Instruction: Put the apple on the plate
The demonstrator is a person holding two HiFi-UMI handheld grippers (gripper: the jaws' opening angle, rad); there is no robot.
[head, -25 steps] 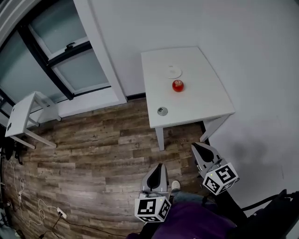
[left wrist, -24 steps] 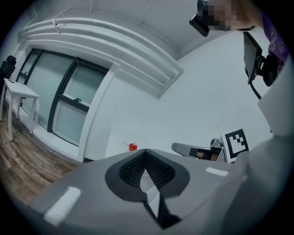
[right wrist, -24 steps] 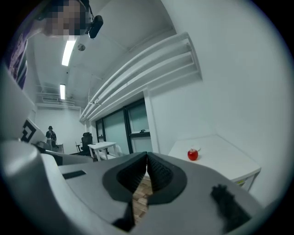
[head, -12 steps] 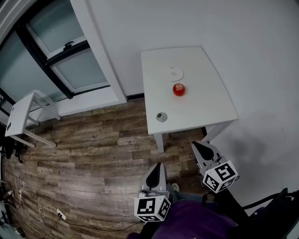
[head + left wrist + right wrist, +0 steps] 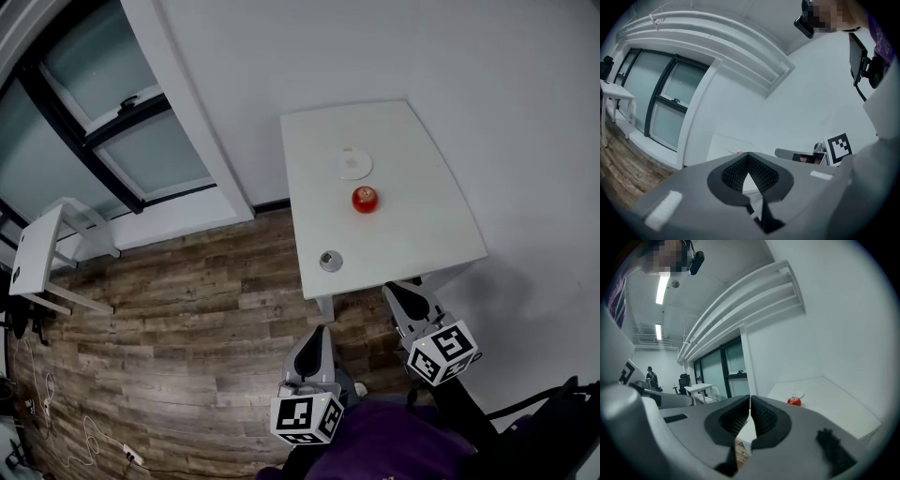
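Head view:
- White square bench [image 5: 422,216] stands against a white wall [image 5: 487,75].
- Round red apple [image 5: 365,199] sits on the bare bench top near its centre, upright, not on the plate.
- Small white round plate [image 5: 354,164] lies at 11 o'clock from the apple, near it but apart, with nothing on it.
- Small grey round metal disc [image 5: 330,261] lies at 7 o'clock from the apple, close to the bench's near edge.
- Both grippers hang off the bench at its 6 o'clock side, over the brown wood-plank floor [image 5: 169,328].

Grippers:
- Left gripper [image 5: 317,331]: fingers pressed together at the tips, nothing between them.
- Right gripper [image 5: 399,290]: fingers closed tip to tip, also empty. Its own view has the apple [image 5: 794,401] at 1 o'clock beyond the fingers, well apart.

Surroundings:
- Dark-framed window [image 5: 94,122] at 10 o'clock.
- Small white side table [image 5: 37,262] at 9 o'clock.
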